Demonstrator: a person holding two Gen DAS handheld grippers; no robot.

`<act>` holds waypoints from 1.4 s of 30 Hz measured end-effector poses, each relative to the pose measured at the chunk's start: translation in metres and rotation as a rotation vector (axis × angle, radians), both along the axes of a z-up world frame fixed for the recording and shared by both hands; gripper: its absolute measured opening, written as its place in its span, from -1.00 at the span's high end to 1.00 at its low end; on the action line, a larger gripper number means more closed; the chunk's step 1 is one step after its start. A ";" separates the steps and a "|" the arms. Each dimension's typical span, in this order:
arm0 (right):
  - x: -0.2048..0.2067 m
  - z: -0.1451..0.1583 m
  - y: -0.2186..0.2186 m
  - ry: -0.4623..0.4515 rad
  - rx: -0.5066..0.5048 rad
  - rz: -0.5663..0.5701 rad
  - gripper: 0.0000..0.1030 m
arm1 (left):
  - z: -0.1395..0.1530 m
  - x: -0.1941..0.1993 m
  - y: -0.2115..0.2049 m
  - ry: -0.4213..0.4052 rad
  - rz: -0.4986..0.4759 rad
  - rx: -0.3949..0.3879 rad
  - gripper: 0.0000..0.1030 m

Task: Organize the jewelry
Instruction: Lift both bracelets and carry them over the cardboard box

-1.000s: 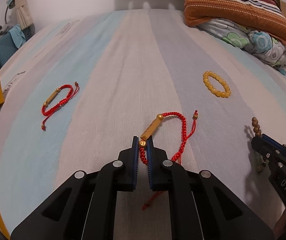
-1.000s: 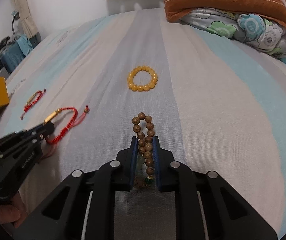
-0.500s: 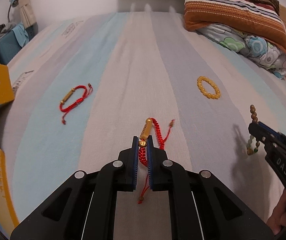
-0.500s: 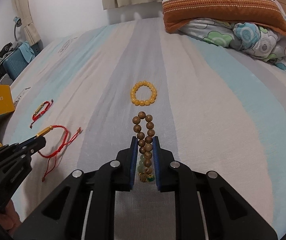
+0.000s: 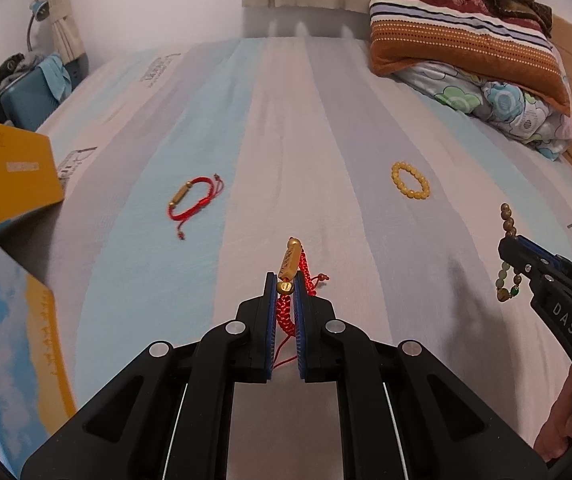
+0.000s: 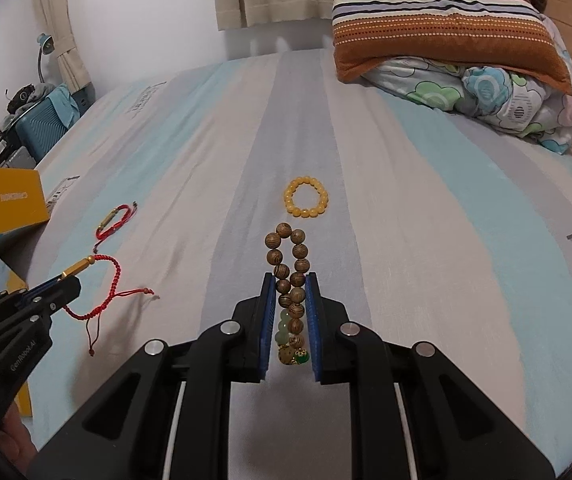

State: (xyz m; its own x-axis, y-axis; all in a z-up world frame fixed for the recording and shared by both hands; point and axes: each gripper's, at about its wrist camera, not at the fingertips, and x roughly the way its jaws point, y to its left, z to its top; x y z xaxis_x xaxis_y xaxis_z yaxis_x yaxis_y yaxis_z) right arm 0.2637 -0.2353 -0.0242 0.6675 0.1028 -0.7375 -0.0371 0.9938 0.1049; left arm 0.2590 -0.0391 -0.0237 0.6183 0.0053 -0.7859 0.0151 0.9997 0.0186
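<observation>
My left gripper is shut on a red cord bracelet with a gold tube and holds it above the striped bed; it also shows in the right wrist view. My right gripper is shut on a brown wooden bead bracelet with green beads, lifted off the bed; it shows in the left wrist view too. A second red cord bracelet and a yellow bead bracelet lie flat on the sheet.
An open yellow and blue box stands at the bed's left edge. Pillows and a folded quilt are piled at the far right. A blue suitcase stands beyond the bed on the left.
Both grippers have risen and pulled back with their bracelets; the red cord bracelet and the wooden bead bracelet have left the sheet and now hang from the jaws.
</observation>
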 end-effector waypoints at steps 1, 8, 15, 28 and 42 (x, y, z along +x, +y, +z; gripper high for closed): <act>-0.003 0.004 0.001 -0.001 -0.001 0.000 0.72 | 0.002 -0.003 0.002 0.000 0.002 0.004 0.86; -0.025 0.021 0.013 -0.007 -0.025 0.009 0.72 | 0.017 -0.020 0.015 0.009 0.021 0.043 0.86; -0.045 0.038 0.030 -0.018 -0.047 0.025 0.72 | 0.030 -0.042 0.025 0.006 0.013 0.071 0.86; -0.077 0.064 0.077 -0.001 -0.006 0.098 0.72 | 0.055 -0.084 0.064 -0.009 0.037 0.077 0.86; -0.096 0.079 0.151 -0.025 -0.009 0.175 0.72 | 0.076 -0.115 0.129 -0.042 0.095 0.062 0.85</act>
State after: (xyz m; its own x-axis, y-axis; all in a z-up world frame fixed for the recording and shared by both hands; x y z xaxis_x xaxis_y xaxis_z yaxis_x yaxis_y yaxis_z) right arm 0.1680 -0.0841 0.0548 0.6581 0.2129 -0.7222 -0.2126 0.9727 0.0930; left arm 0.1442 0.0904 0.0522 0.6453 0.1130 -0.7555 -0.0816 0.9935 0.0789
